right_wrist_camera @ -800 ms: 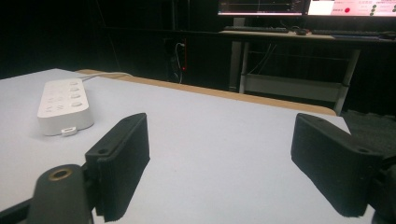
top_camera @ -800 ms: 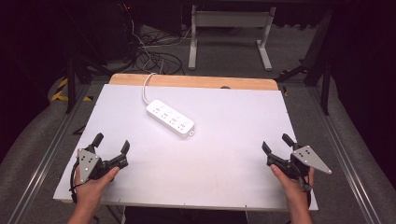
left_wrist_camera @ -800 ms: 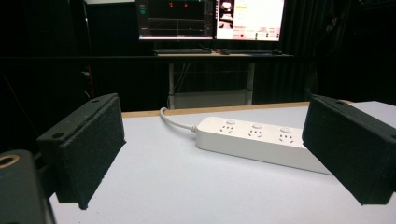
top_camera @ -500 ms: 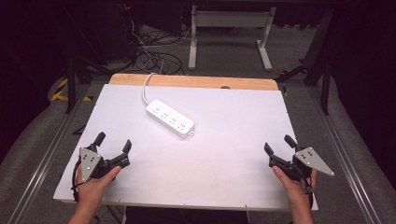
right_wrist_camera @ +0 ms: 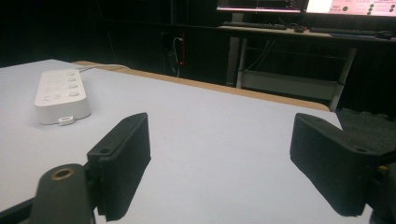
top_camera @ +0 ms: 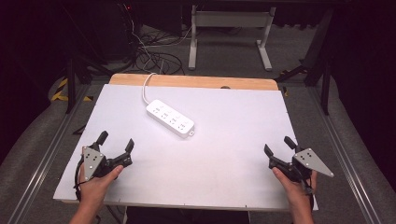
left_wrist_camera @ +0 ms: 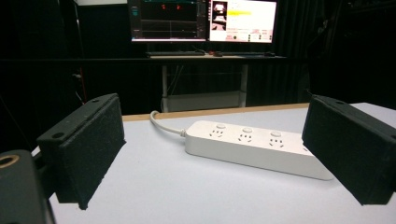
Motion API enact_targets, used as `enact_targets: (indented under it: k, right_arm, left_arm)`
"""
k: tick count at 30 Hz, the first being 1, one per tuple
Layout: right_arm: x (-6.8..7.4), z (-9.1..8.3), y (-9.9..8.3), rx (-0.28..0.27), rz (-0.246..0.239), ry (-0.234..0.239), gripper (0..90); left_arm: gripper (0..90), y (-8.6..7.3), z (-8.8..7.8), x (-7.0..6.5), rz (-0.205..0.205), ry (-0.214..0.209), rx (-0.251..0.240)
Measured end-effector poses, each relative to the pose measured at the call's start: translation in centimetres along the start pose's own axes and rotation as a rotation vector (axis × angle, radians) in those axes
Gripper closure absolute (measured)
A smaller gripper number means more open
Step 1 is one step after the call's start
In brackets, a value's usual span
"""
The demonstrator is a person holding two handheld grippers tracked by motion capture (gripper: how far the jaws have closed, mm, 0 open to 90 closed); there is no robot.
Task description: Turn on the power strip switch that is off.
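Both grippers, left (top_camera: 115, 144) and right (top_camera: 278, 145), are standing released and empty as we are lining up, apparently, on the strip (top_camera: 170, 118), next needing a forward reach.

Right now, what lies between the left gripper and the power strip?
Nothing: in the high view only bare white tabletop separates the left gripper, jaws open, from the power strip. The left gripper view shows the same.

White rectangular plastic power strip (top_camera: 170, 118), white cord (top_camera: 146, 87). Pale grey table top (top_camera: 224, 140), tan wooden far edge. Black foam-padded grippers, grey plates.
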State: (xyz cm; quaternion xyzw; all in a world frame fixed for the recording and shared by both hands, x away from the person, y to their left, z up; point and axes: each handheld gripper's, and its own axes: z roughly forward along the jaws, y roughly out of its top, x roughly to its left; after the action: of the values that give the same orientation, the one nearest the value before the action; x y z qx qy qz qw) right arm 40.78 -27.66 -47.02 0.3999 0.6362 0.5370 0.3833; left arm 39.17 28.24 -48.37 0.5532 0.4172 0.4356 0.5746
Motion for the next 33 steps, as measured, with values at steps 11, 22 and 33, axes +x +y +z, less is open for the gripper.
enact_targets:
  k: [11, 22, 33]
  right_arm:
    - [0.2, 0.1, 0.1, -0.049, 0.052, 0.064, 23.1]
    - [0.3, 1.7, 0.4, -0.098, 0.13, 0.115, 24.7]
    - [0.8, 2.3, 0.6, -0.083, 0.116, 0.135, 25.6]
  left_arm:
    - [7.6, 0.5, -1.2, 0.2, -0.003, -0.002, -0.029]
    - [80.5, 3.2, -0.8, 2.5, -0.132, -0.149, 0.073]
    - [90.0, 5.5, 7.4, 4.0, -0.028, -0.309, 0.272]
